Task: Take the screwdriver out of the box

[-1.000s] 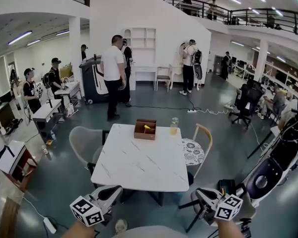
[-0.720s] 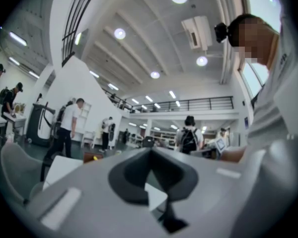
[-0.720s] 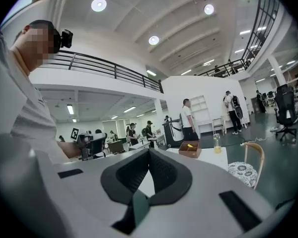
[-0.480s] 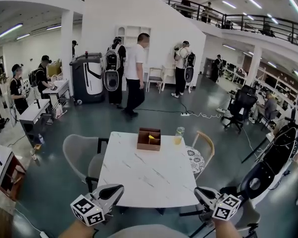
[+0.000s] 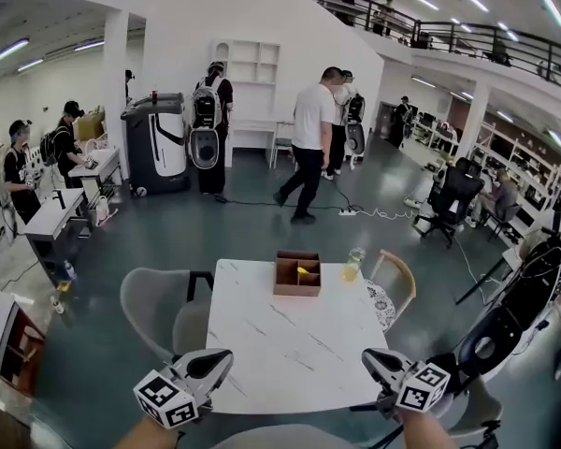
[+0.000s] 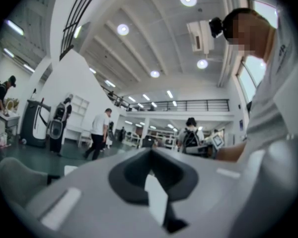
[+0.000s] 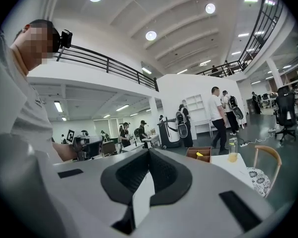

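A brown cardboard box stands at the far edge of the white marble table. A yellow-handled screwdriver lies inside it. The right gripper view shows the same box far ahead, with the yellow handle showing in it. My left gripper hangs by the table's near left corner, well short of the box, its jaws together and empty. Off the near right corner, my right gripper is also shut on nothing. In both gripper views the jaws meet at the tip, on the left gripper and on the right gripper.
A glass of yellow drink stands just right of the box. A grey chair is at the table's left and a wooden chair at its right. Several people stand or walk behind the table. A black machine stands at right.
The table and box have slid right and lower in the head view as I walked. A person in a white shirt has crossed to the right. Both grippers stay shut.
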`<state>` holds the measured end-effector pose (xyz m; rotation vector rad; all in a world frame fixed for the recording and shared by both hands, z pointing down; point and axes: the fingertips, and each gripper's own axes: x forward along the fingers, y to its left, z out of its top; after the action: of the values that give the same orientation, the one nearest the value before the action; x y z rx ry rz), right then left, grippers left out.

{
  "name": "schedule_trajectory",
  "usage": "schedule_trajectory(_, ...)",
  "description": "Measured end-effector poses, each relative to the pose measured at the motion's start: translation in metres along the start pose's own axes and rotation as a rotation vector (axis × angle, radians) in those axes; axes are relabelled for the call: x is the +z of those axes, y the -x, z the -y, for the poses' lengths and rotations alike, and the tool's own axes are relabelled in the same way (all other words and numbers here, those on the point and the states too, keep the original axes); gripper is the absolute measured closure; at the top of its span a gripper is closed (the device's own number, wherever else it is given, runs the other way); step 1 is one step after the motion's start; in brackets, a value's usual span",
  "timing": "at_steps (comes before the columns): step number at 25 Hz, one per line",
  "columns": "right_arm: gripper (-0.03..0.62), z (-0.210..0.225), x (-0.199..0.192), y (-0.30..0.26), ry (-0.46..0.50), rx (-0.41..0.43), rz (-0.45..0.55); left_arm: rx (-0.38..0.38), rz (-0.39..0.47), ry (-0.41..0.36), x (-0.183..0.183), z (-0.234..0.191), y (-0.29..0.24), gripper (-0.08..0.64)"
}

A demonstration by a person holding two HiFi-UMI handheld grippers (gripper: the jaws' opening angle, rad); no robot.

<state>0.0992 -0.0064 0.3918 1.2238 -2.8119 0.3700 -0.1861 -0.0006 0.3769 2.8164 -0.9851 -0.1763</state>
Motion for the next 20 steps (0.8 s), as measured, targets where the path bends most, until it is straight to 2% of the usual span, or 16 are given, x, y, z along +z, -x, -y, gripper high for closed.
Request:
schedule_trajectory(11, 0.583, 0.004, 0.005, -0.050, -0.009, -0.033, -0.028, -0.012, 0.006, 0.031, 0.002, -0.059, 0.004, 0.555)
schedule_trajectory(20, 0.583, 0.025, 0.003, -0.078, -0.016, -0.012, -0.047, 0.039, -0.002, 0.049, -0.006, -0.087, 0.004, 0.555)
